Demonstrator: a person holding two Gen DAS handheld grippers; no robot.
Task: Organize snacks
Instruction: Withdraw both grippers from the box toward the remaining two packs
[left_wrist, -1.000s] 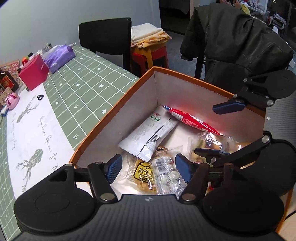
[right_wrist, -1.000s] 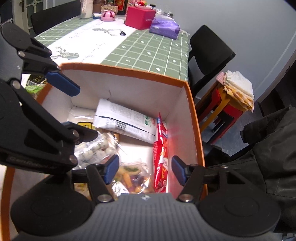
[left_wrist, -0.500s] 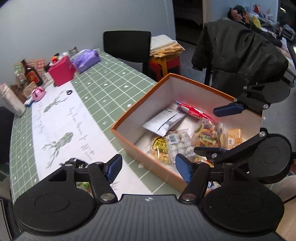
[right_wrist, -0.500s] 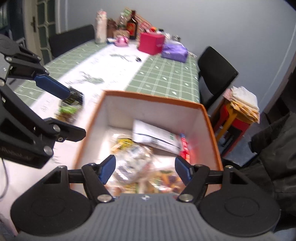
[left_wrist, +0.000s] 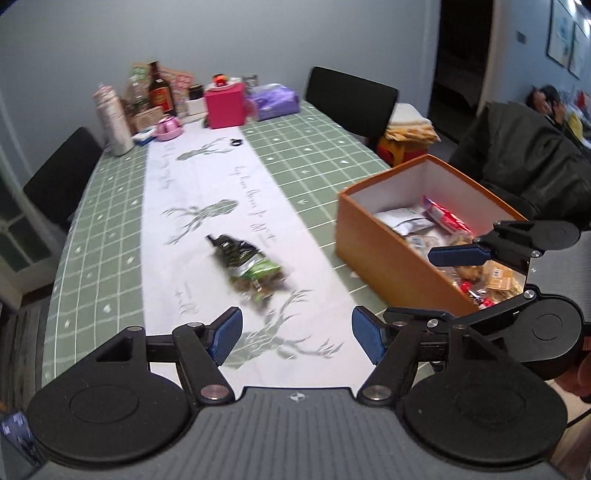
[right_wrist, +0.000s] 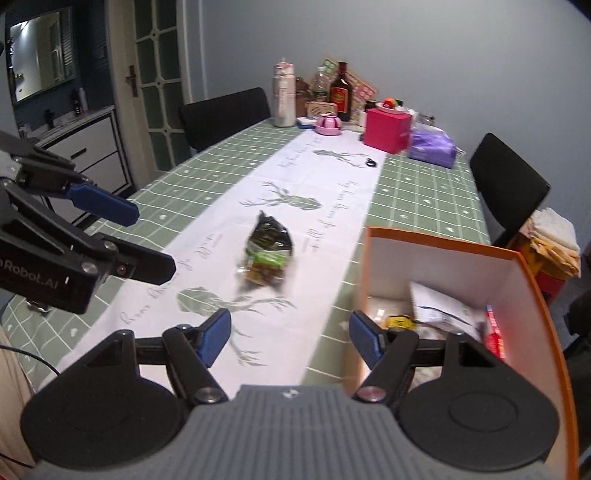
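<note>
Compared with a second ago, both grippers have pulled up and back from the orange box (left_wrist: 384, 254). Then they hung right over its open top; now the box sits at the right of both views, and a long part of the green checked table (left_wrist: 110, 221) with its white runner (left_wrist: 192, 206) has come into view.

The left gripper (left_wrist: 297, 334) is released, with its blue pads wide apart and nothing between them. The right gripper (right_wrist: 290, 336) is released too and also carries nothing. In the left view the right gripper shows at the right edge, above the near end of the box.

One snack remains outside: a dark green bag (left_wrist: 247, 264) lies on the runner in the middle of the left view, left of the box and apart from it. In the right view the same green bag (right_wrist: 267, 256) lies in the centre, ahead of the open fingers. It looks blurred, so the print cannot be read.

Inside the box (right_wrist: 532, 295) there are already several packets, among them a white packet (left_wrist: 404, 221) and a red packet (left_wrist: 443, 218) at the far end.

The change seems to mean that the work in the box is finished for now, and the green bag is probably the next thing to take. Neither gripper touches it yet.
</note>
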